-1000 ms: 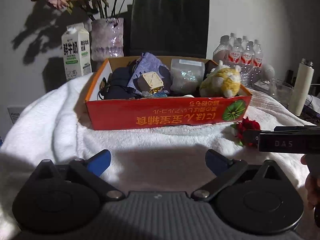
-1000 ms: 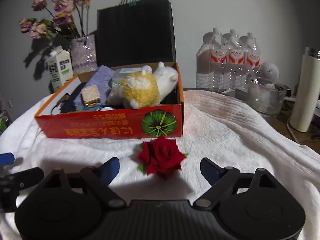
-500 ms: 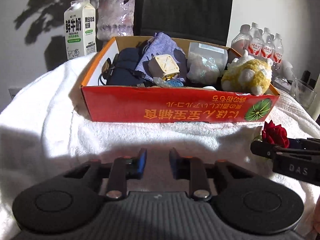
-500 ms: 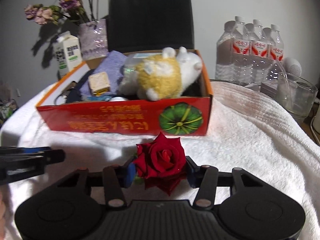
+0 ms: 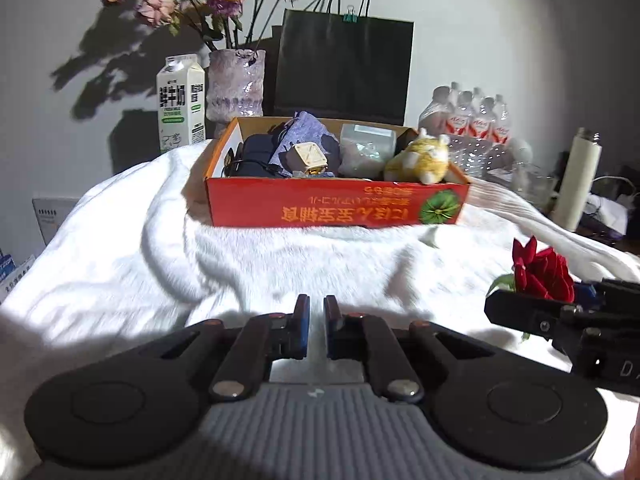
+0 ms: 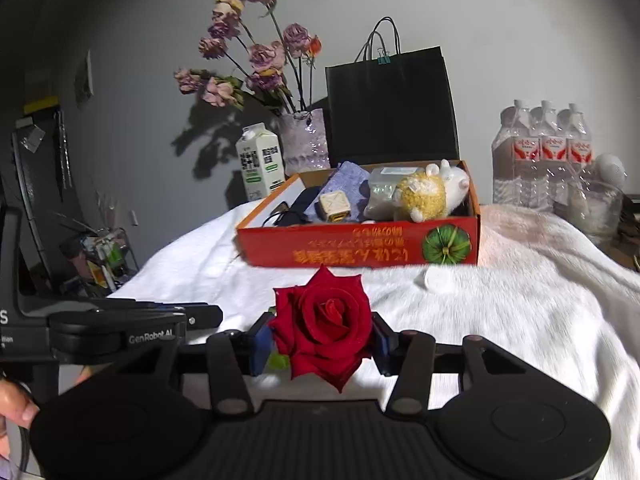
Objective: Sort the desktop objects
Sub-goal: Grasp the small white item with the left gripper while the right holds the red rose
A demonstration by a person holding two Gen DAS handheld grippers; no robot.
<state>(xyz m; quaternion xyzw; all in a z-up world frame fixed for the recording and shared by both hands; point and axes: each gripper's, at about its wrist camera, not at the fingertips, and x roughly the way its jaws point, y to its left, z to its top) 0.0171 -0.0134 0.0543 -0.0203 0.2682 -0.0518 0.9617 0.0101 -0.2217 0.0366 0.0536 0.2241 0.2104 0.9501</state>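
The step in hand was judged to be the carrying of the red rose (image 6: 325,322), already gripped by the right gripper (image 6: 320,344), toward the orange box (image 6: 360,246) where other sorted things lay. The bloom was held between the two blue-padded fingers (image 6: 262,346), which were pressed against its sides, with the flower raised clear of the white blanket (image 6: 520,320) over the counter. The left gripper (image 5: 316,330) was seen with its fingers closed on nothing, just beside the right one. The next move was judged to call for a lift over the box's front wall and a release inside, clear of the plush toy (image 6: 428,196).
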